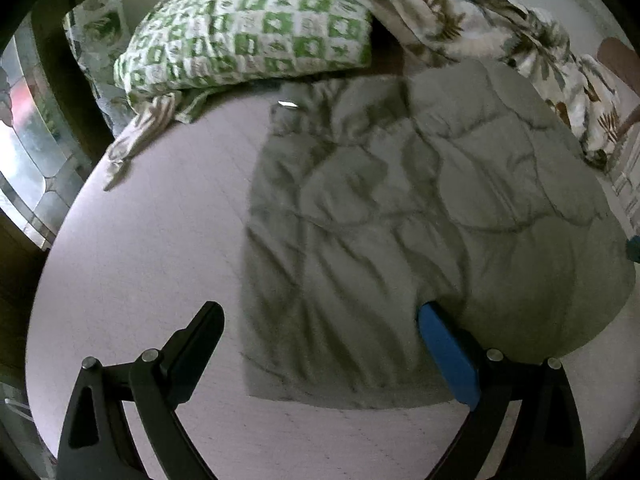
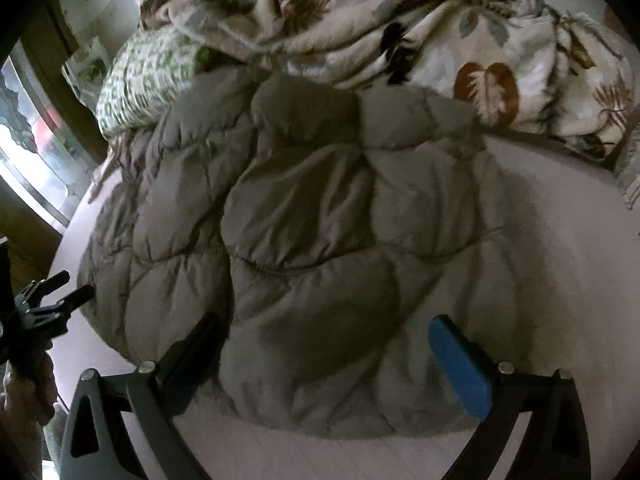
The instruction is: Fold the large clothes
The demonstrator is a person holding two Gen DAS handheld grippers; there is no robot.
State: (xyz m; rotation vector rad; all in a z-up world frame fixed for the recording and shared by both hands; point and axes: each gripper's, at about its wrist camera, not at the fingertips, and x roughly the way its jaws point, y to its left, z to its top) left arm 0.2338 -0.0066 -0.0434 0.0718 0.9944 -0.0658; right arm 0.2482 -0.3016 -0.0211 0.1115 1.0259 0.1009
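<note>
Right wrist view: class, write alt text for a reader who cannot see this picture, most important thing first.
A grey quilted puffer jacket lies spread on a pale bed sheet, with the open right gripper hovering over its near edge. Behind it sit a leaf-print blanket and a green-patterned pillow; the left gripper shows at the far left.

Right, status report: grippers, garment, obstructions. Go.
Left gripper open, right gripper open, both empty. Grey quilted padded jacket flat on bed, unfolded. Green checked pillow and leaf-print duvet crowd its far edge.

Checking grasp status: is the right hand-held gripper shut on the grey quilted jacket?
No, the right hand-held gripper gapes wide over the grey quilted jacket.
</note>
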